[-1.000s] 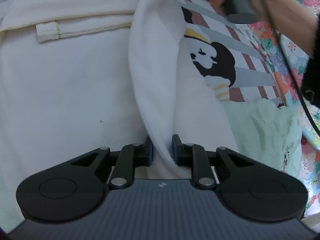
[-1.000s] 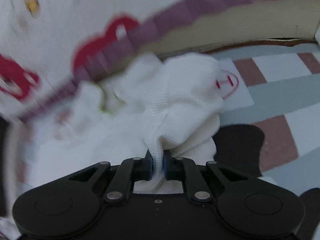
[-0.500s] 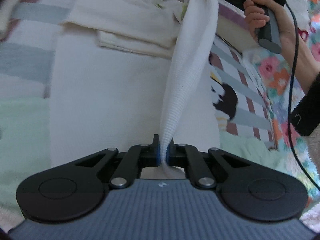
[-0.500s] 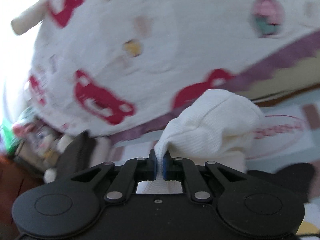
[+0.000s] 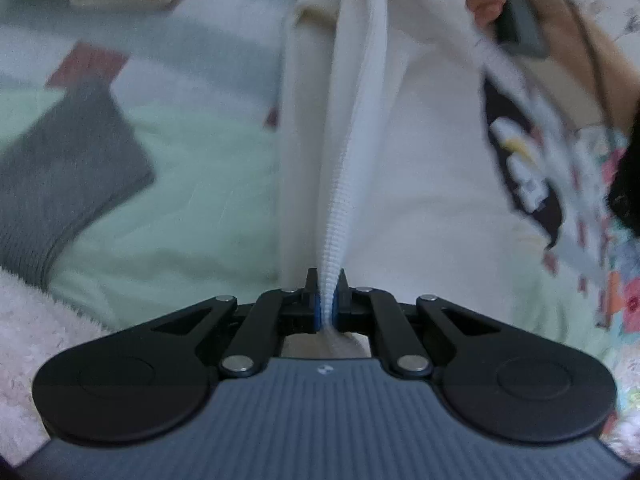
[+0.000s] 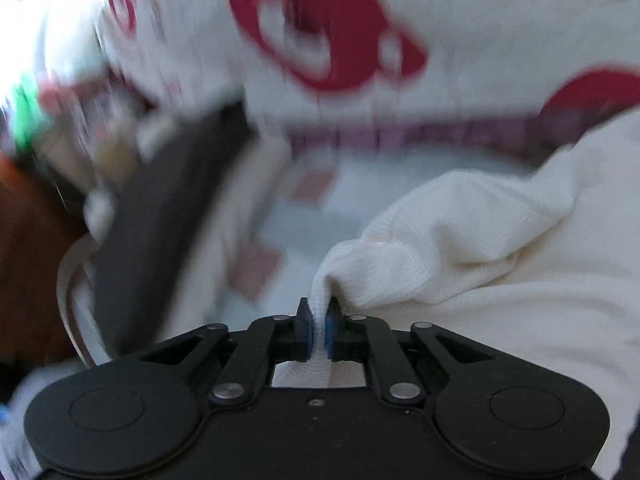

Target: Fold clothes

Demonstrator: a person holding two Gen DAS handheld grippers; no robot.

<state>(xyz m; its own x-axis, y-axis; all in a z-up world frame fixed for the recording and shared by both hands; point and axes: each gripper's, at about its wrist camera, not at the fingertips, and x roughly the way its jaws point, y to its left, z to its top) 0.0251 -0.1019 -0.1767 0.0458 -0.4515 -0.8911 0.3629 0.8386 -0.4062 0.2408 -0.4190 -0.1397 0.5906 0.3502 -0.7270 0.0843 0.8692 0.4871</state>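
Left gripper [image 5: 327, 300] and right gripper [image 6: 317, 330] each have jaws clamped on the white garment [image 5: 356, 128], stretched up the frame's centre.

The white garment [image 5: 352, 152] is cloth with a fine waffle-like knit, ribbed and matt where it is pulled taut, softer and creased in the right wrist view [image 6: 472, 232]; the left gripper [image 5: 328, 300] is matt black plastic with blue rubbery pads and small shiny metal pins; its body has a ridged grey surface; the right gripper [image 6: 317, 332] is the same black plastic, smooth and slightly glossy; the grey cloth [image 5: 60, 176] looks a thick, ribbed knit; the mint sheet [image 5: 180, 200] is thin, smooth fabric; the pink fabric [image 5: 28, 320] is fluffy, towel-like.
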